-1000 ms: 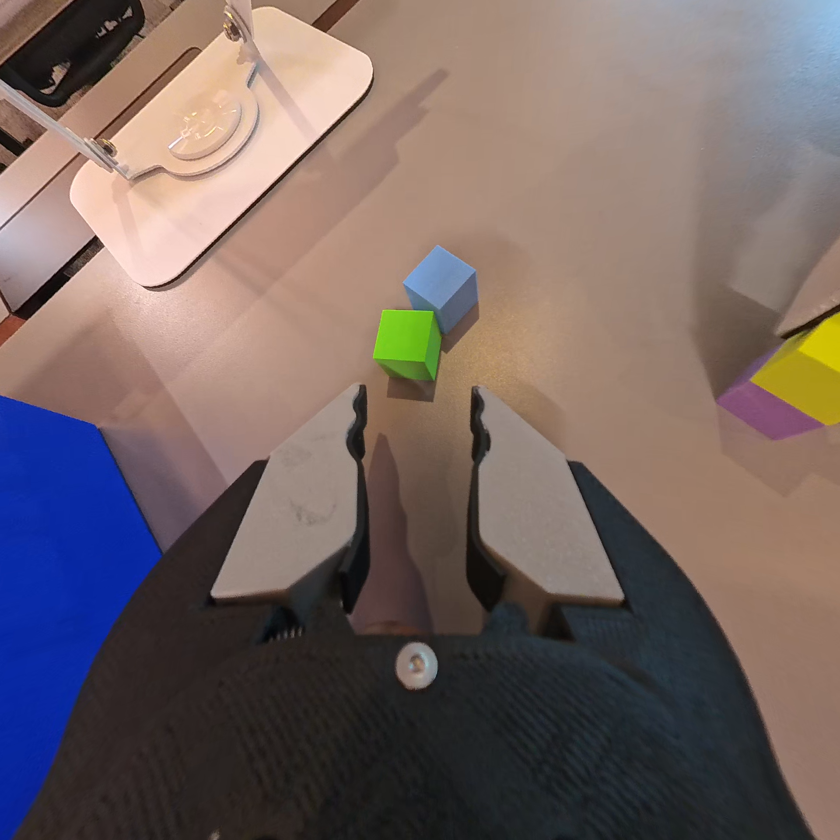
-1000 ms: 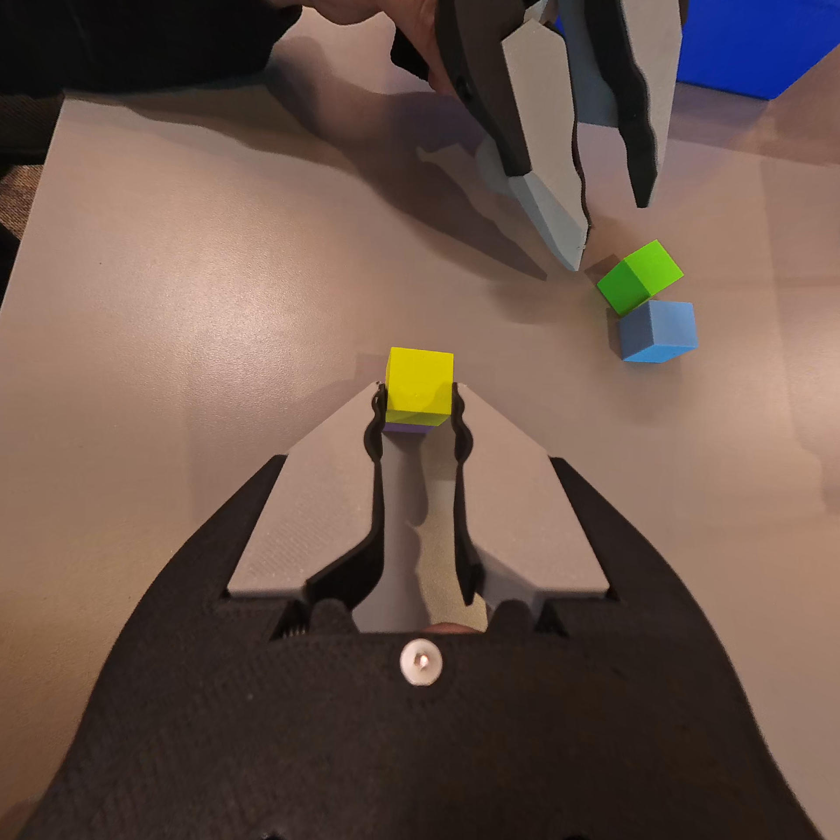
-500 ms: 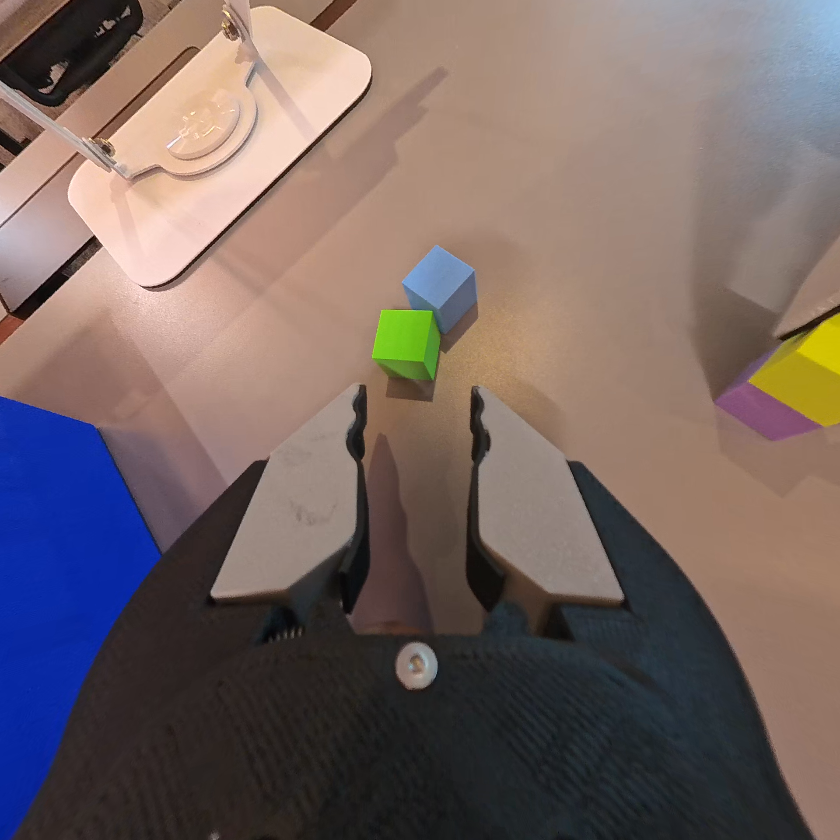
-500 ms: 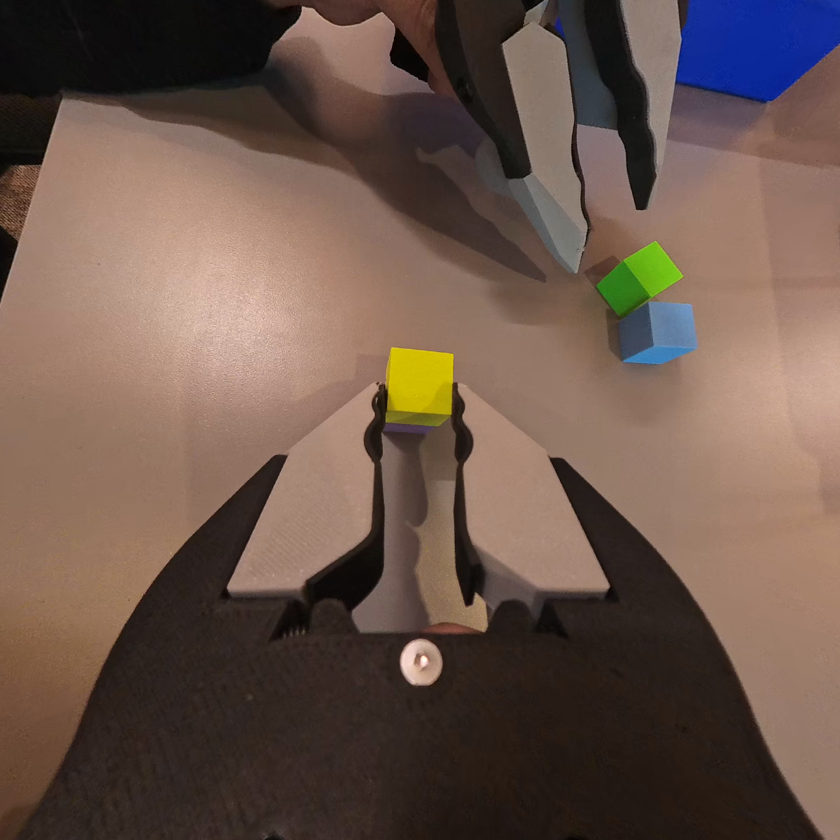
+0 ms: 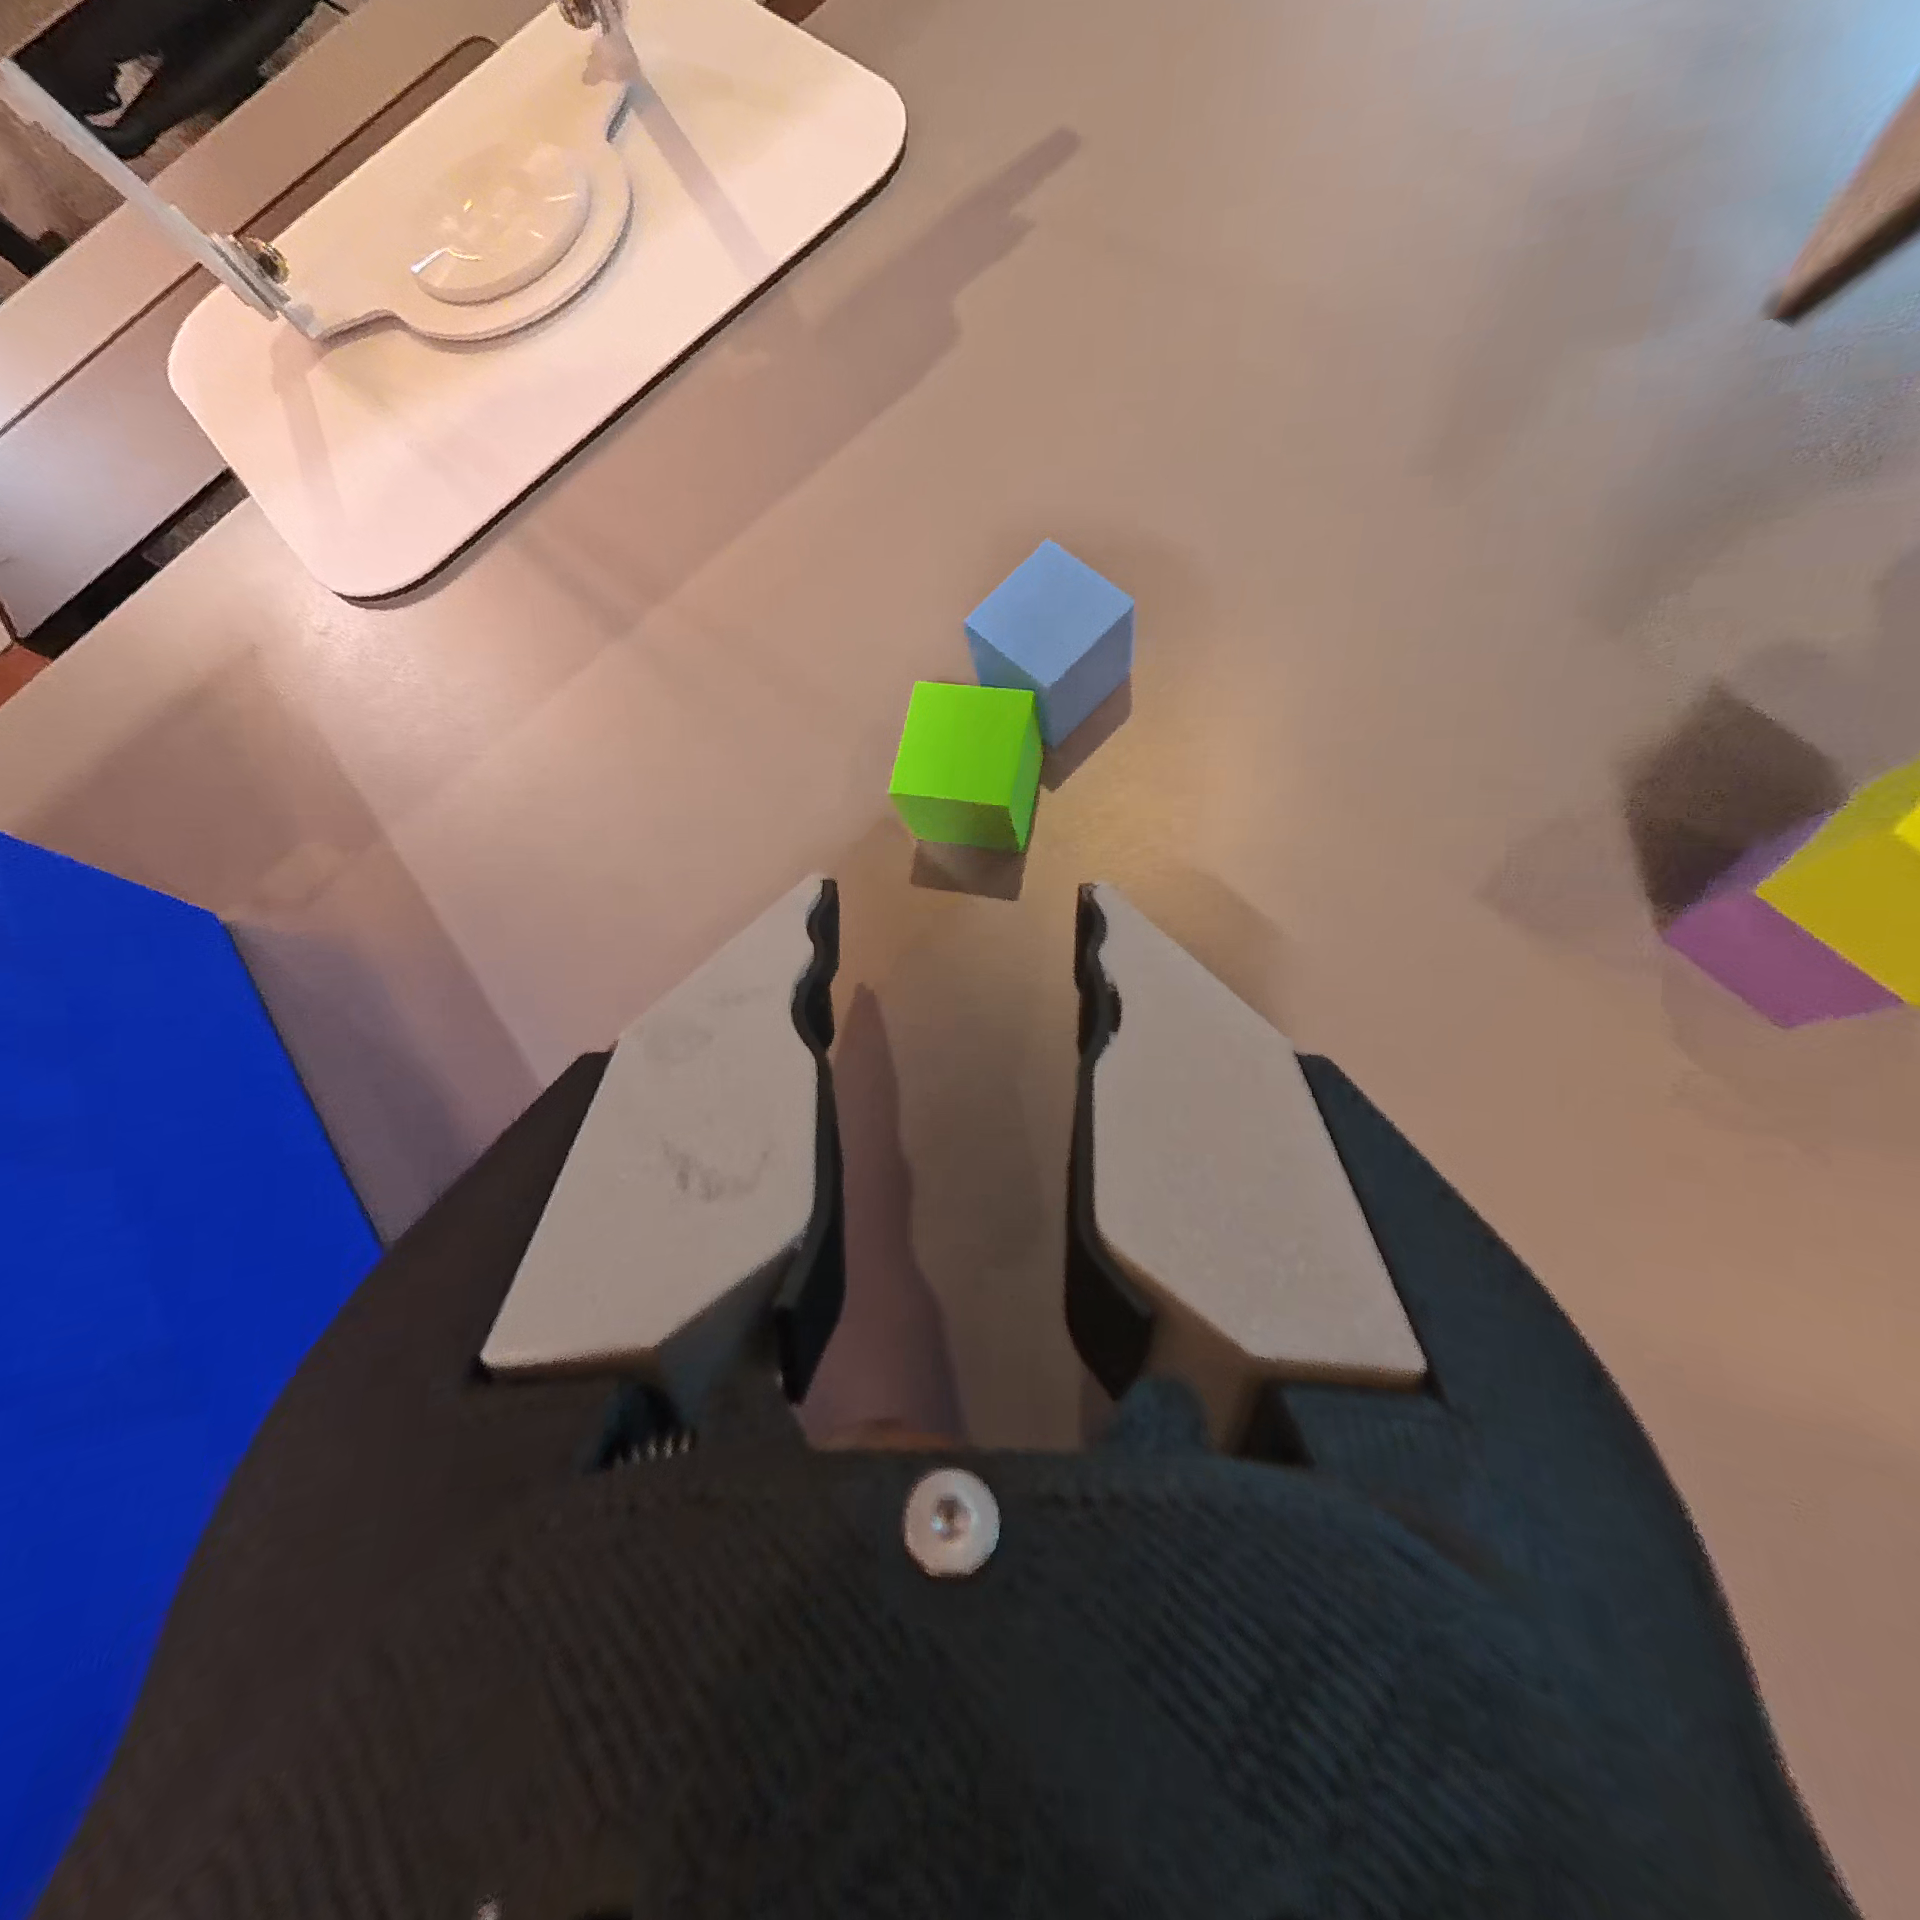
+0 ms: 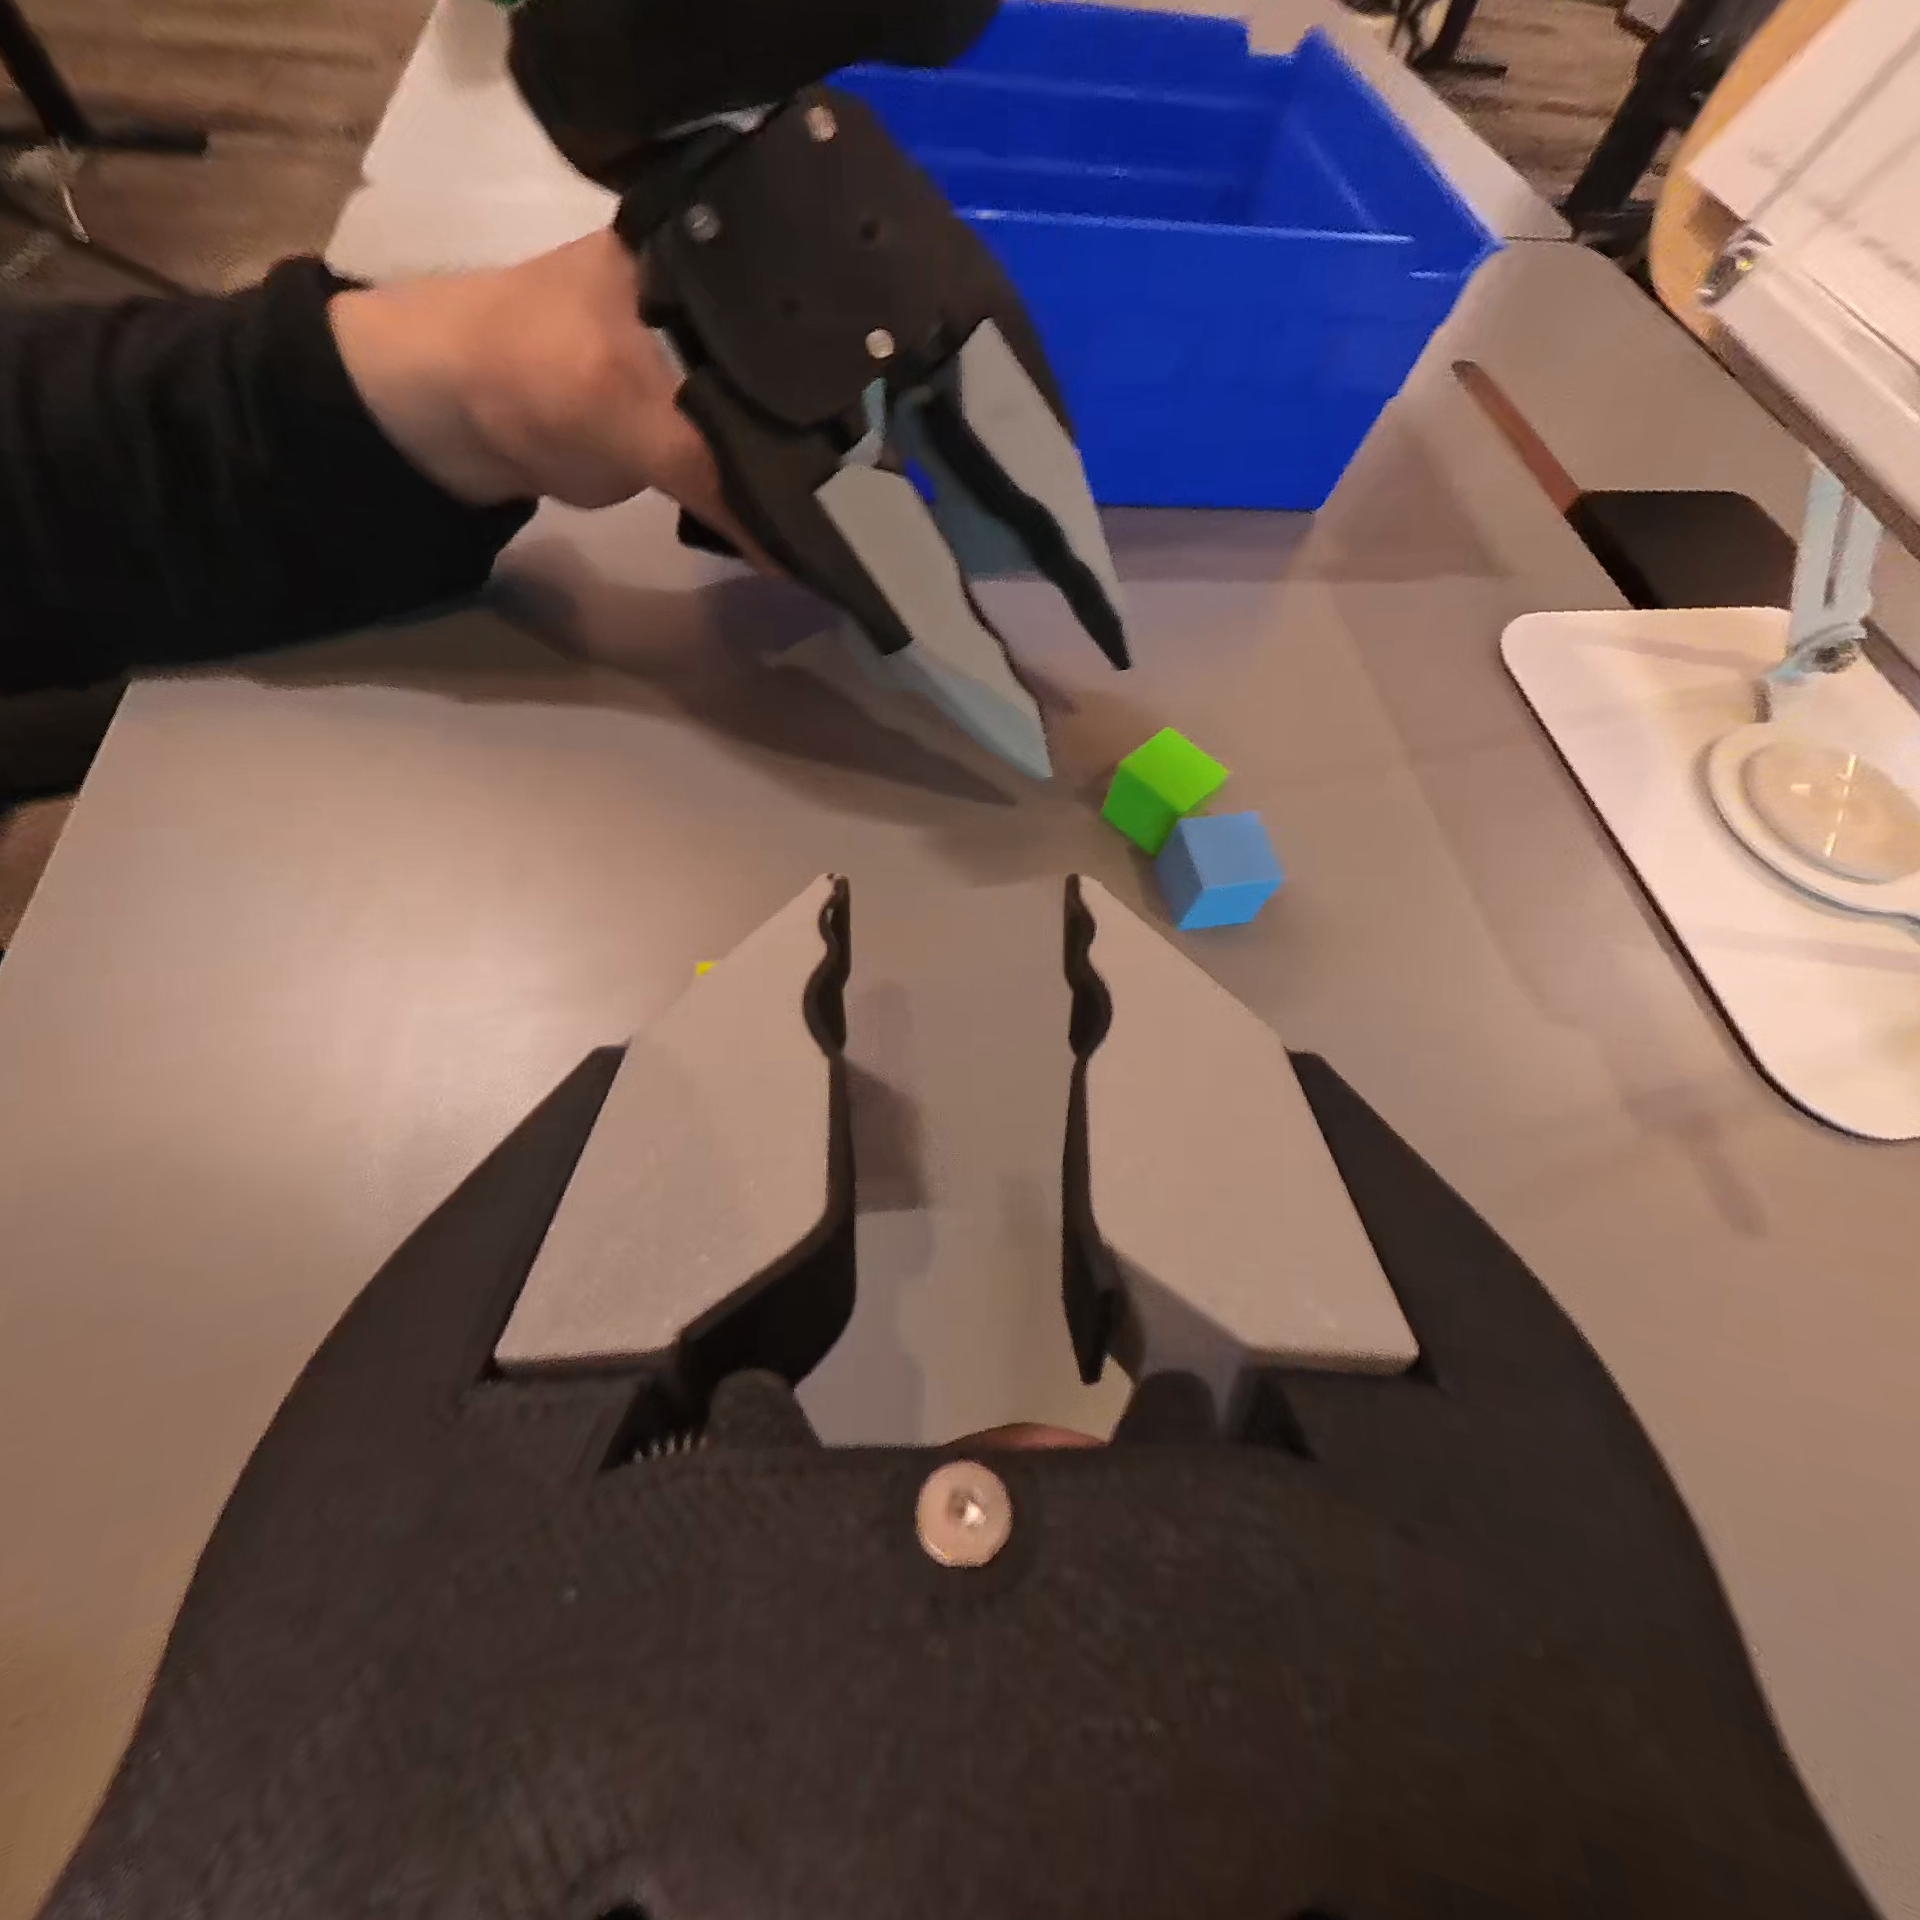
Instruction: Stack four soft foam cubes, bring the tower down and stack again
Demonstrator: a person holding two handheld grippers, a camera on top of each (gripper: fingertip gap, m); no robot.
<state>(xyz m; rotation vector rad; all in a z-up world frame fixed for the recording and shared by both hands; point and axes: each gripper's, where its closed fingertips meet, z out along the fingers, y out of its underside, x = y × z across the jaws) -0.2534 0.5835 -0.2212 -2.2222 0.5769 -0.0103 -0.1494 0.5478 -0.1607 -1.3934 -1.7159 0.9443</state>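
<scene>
Both pairs of tongs stand spread with nothing between their pads. The right tongs (image 6: 951,894) hang over bare tabletop (image 6: 416,935), and only a sliver of the yellow cube (image 6: 705,968) peeks out beside their left finger. The left tongs (image 5: 954,914) hover just short of the green cube (image 5: 968,764), which sits on the tabletop touching the blue cube (image 5: 1049,634) at a corner. Off to the side, the yellow cube (image 5: 1860,883) rests on the purple cube (image 5: 1756,961), so the tower looks two high, with two cubes to go.

My guess is the step in hand is fetching the third cube. The green one is nearest the left tongs; they would need to drop around it squarely, without nudging the blue neighbour, then pinch lightly since the foam gives. A blue bin (image 6: 1195,343) and a white stand base (image 6: 1662,831) sit farther out.
</scene>
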